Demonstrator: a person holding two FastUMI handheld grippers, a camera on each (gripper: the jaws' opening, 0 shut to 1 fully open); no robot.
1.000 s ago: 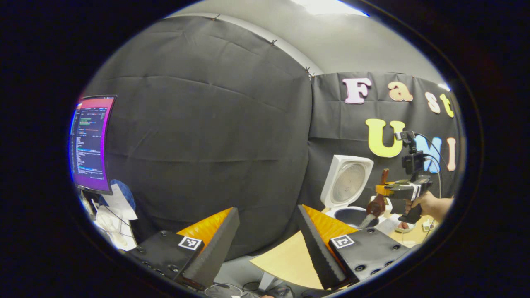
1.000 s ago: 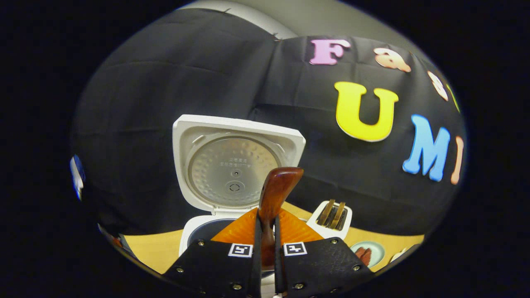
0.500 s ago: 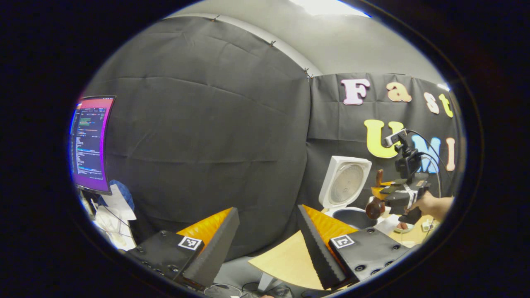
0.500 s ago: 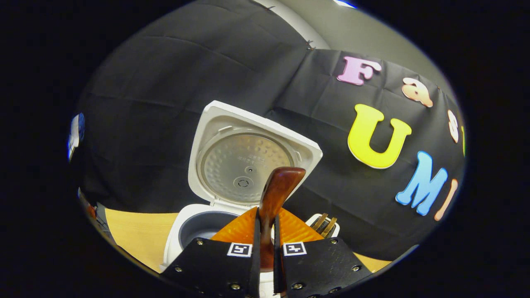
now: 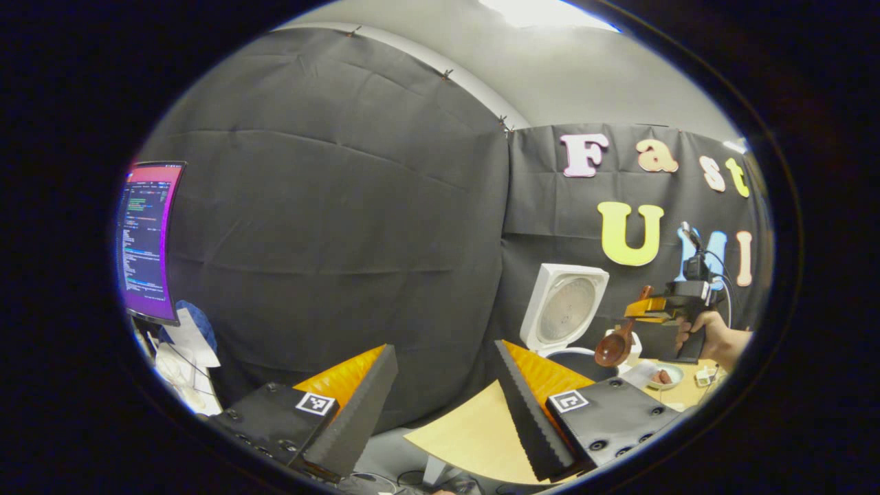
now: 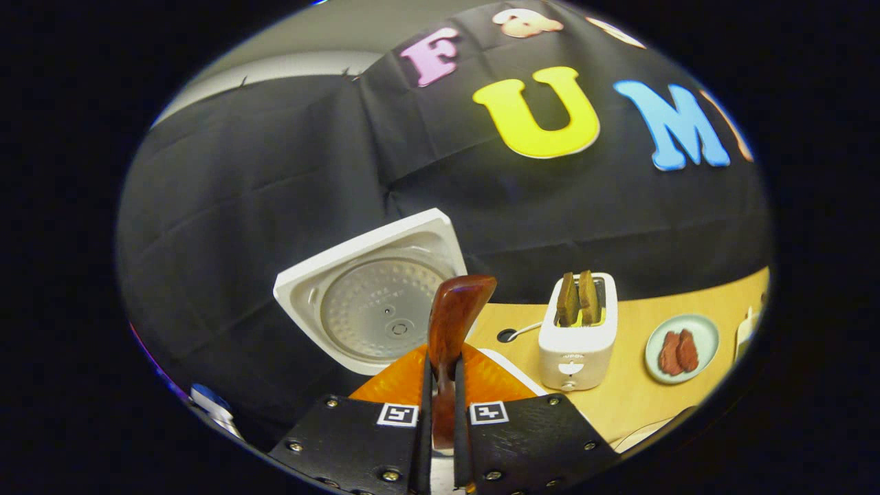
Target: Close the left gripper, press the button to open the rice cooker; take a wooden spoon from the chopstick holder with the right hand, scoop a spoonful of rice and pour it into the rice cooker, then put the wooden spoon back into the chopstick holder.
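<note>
Your right gripper (image 6: 440, 412) clamps the handle of the wooden spoon (image 6: 450, 330), both fingers pressed flat against it so the handle end rises between them toward the open lid of the rice cooker (image 6: 371, 302). In the left gripper view, you hold that gripper (image 5: 650, 313) level above the table, your hand (image 5: 708, 337) wrapped around its grip from the right, and the spoon (image 5: 615, 344) hangs slanted from it, bowl downward and to the left, just above the cooker's open pot (image 5: 574, 361). Whether any rice sits in the bowl cannot be told.

The cooker's lid (image 5: 564, 309) stands upright and fully raised, its round metal inner plate facing the room.

Your left gripper (image 5: 443, 385) hangs back from the work, its fingers spread wide with nothing between them, pointed at the black cloth wall over the near corner of the wooden table (image 5: 474, 433).

In the right gripper view a white toaster (image 6: 577, 337) with two slices standing in its slots sits right of the cooker, and a small plate (image 6: 680, 347) of reddish food lies farther right. A lit monitor (image 5: 144, 240) stands at the far left of the left gripper view.
</note>
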